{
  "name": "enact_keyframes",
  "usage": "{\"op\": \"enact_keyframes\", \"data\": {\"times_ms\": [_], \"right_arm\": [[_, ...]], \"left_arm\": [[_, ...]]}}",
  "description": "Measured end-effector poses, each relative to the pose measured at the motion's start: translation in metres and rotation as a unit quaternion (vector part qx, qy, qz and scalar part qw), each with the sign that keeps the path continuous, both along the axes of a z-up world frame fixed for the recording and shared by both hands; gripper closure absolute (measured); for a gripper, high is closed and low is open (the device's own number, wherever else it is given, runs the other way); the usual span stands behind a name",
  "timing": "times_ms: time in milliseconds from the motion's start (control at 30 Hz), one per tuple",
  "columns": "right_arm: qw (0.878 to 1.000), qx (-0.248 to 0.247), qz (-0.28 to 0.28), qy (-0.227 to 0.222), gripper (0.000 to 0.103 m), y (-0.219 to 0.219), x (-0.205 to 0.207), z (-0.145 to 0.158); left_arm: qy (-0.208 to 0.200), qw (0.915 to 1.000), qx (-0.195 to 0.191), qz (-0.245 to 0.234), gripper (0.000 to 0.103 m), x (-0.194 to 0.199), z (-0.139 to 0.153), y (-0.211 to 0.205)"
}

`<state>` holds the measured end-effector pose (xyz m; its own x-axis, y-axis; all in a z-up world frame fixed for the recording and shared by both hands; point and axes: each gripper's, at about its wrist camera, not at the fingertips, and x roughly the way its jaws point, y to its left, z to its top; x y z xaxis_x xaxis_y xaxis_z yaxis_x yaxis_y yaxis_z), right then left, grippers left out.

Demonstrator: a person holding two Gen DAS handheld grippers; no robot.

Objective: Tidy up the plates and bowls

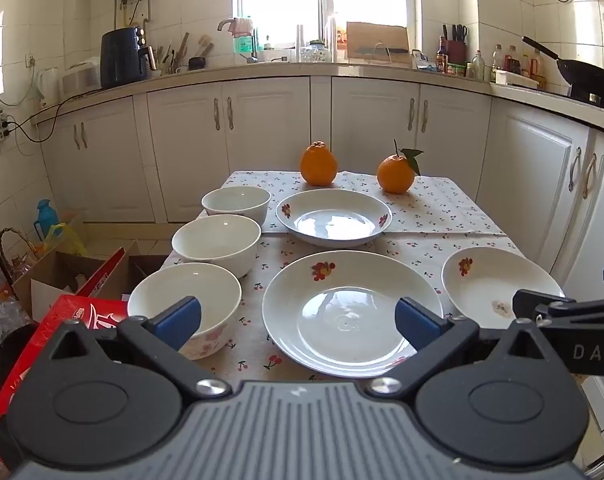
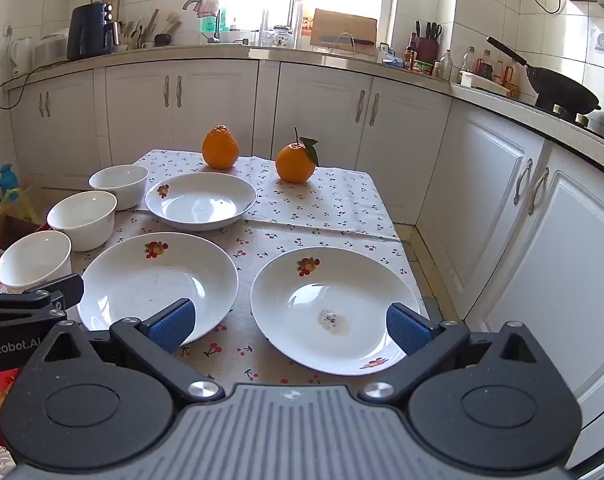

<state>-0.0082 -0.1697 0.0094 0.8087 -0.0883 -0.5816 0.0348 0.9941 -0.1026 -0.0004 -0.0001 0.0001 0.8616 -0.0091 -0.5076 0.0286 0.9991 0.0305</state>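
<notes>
Down the table's left edge, three bowls line up, the nearest bowl (image 1: 184,304) half hidden behind the left gripper (image 1: 298,322), jaws wide, holding nothing. Right gripper (image 2: 290,326) gapes empty too, its blue pads masking the near rims of two plates (image 2: 333,308); a third plate (image 2: 201,200) sits farther back.

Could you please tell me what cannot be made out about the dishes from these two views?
- Nearest bowl, left wrist view: its front is hidden by the left tongs.
- Right plate, right wrist view: the smudge in its middle is too small to identify.
- Middle plate, right wrist view: its near rim is covered by the right tongs.
</notes>
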Motion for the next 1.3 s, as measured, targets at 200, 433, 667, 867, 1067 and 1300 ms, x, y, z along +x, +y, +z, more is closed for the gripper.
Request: {"op": "enact_keyframes", "data": {"times_ms": [200,433,667,867,1067,1300], "right_arm": [[1.000,-0.004,0.000,0.002,0.000,0.001,0.000,0.002],[1.000,-0.005,0.004,-0.013,0.000,0.001,-0.007,0.002],[1.000,-0.006,0.006,-0.016,0.000,0.001,-0.006,0.002],[1.000,-0.009,0.007,-0.019,0.000,0.002,-0.008,0.003],[1.000,-0.010,0.007,-0.020,0.000,0.002,-0.009,0.003],[1.000,-0.012,0.008,-0.022,0.000,0.002,-0.010,0.004]], "left_arm": [[0.000,1.0000,-0.002,0.005,0.000,-0.001,0.002,0.009],[-0.003,1.0000,0.000,0.005,0.001,-0.005,0.003,0.009],[-0.002,1.0000,-0.002,0.005,0.001,-0.003,0.001,0.008],[-0.002,1.0000,-0.002,0.005,0.001,-0.003,0.001,0.008],[-0.001,1.0000,-0.004,0.009,0.001,-0.004,0.005,0.003],[-0.002,0.9999,-0.005,0.009,0.001,-0.004,0.005,0.004]]}}
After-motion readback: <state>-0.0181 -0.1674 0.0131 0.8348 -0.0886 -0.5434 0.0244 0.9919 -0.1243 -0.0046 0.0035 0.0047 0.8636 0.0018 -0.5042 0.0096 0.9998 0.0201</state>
